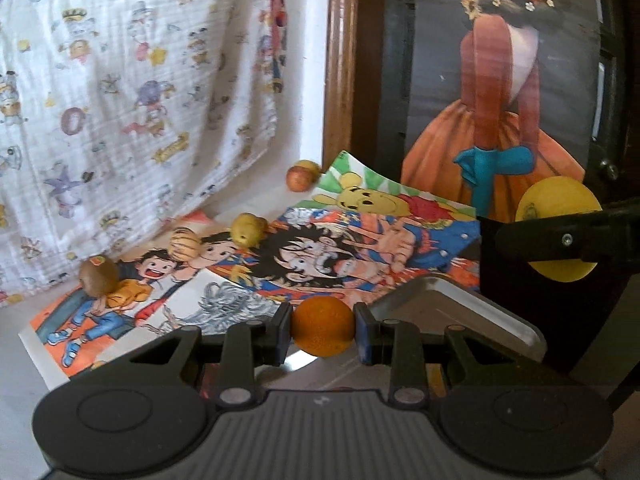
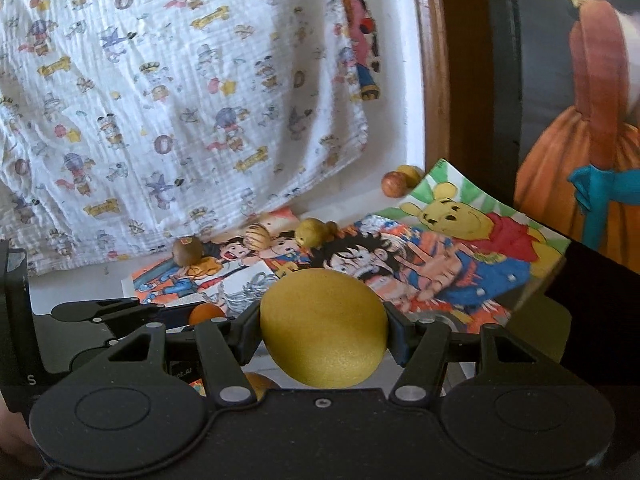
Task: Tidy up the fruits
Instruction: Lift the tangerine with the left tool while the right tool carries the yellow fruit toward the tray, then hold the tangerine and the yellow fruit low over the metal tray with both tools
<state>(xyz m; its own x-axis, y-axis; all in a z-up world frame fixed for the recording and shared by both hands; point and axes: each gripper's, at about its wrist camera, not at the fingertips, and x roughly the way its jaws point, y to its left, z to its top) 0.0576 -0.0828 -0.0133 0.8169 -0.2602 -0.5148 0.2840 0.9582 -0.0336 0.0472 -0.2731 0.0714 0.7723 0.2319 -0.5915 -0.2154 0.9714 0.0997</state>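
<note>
The left gripper (image 1: 322, 332) has its jaws clamped on an orange (image 1: 322, 327), held above a metal tray (image 1: 460, 300), likely its destination. The right gripper (image 2: 323, 330) pinches a yellow fruit (image 2: 323, 328) alongside. A kiwi (image 1: 98, 274) and other fruit wait on the posters (image 1: 360, 248).

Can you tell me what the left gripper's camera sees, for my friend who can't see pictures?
The left gripper squeezes a small orange fruit above cartoon posters. A kiwi and more fruit lie behind.
</note>
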